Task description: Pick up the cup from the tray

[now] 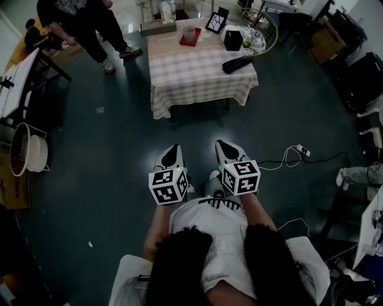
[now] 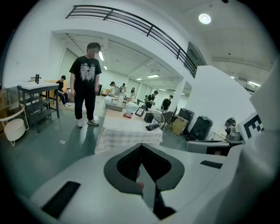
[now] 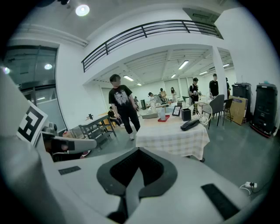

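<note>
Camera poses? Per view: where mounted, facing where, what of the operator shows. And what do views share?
Head view: on the head, steeply down at the floor; shirt, forearms, left gripper, right gripper show.
Left gripper view: on the left gripper, along its shut jaws; right gripper's cube at right.
Right gripper view: on the right gripper, along its shut jaws; left gripper's cube at left.
Shared: all face the table and the standing person.
</note>
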`<state>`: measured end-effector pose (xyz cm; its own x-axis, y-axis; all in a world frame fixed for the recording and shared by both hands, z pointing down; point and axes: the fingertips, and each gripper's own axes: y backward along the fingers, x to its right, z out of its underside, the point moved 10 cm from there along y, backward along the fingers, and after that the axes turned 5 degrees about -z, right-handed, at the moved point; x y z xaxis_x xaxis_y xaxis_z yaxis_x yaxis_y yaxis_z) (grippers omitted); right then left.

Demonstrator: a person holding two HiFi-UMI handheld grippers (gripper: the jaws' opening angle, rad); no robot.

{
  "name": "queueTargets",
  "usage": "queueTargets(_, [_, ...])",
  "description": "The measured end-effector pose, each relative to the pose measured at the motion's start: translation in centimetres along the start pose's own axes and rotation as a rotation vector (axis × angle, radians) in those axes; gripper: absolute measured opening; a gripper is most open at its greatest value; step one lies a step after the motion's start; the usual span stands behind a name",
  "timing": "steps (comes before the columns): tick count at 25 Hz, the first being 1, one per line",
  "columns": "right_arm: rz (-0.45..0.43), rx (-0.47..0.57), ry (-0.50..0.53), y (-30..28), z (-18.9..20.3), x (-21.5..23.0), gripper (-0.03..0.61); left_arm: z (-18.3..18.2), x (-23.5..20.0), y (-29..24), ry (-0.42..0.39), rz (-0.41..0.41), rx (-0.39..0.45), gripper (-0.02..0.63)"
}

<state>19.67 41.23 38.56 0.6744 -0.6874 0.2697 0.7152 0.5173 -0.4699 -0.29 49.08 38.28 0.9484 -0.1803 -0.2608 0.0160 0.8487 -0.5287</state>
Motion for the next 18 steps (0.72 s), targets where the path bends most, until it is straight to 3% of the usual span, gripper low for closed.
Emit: queueTargets(18, [0.010,0.021,-0.028,0.11,0.38,-0.27,0.005,0.11,-0.21,0.10,-0.003,0.008,-0.003,0.006])
